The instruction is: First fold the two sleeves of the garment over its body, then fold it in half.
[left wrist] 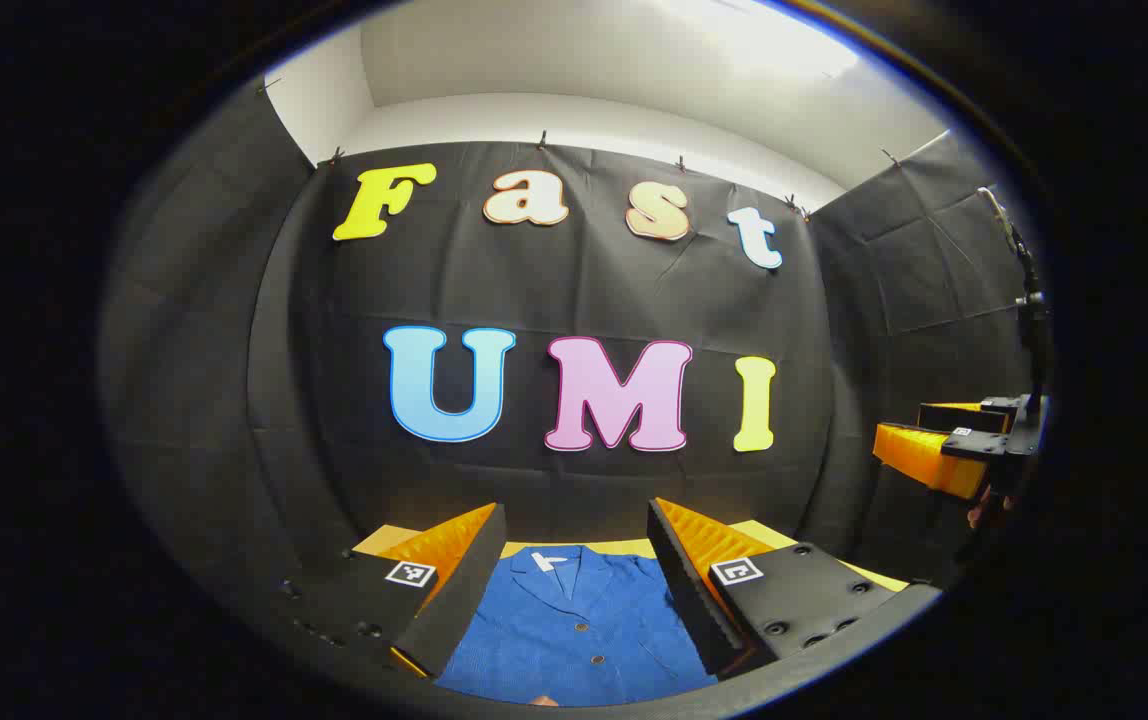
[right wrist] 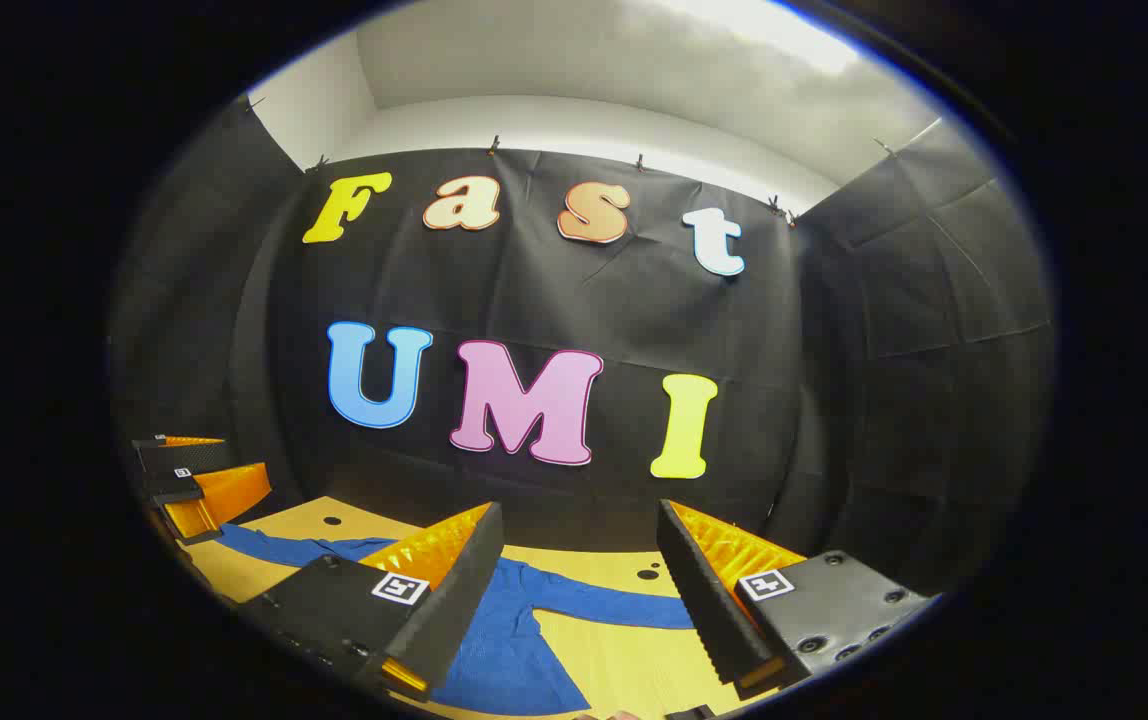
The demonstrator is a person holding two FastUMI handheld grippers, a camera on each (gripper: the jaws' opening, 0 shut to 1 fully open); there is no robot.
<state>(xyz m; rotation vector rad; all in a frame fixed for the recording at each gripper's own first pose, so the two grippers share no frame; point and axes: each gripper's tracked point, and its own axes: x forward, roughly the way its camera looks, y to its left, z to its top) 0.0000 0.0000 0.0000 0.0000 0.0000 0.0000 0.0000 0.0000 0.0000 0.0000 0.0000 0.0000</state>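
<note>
Below both raised grippers, the blue garment (left wrist: 574, 625) is seen laid flat on the table (right wrist: 624, 655), sleeves (right wrist: 614, 605) spread for folding, while the left gripper (left wrist: 574, 580) and right gripper (right wrist: 579, 590) are held wide, nothing gripped, judged ready to descend.

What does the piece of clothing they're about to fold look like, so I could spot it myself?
Look at the yellowish wooden table in front of the black cloth wall. Lying flat on it is a blue garment with a collar and a row of small buttons down the front, sleeves spread out sideways. Both open grippers hover above it.
</note>
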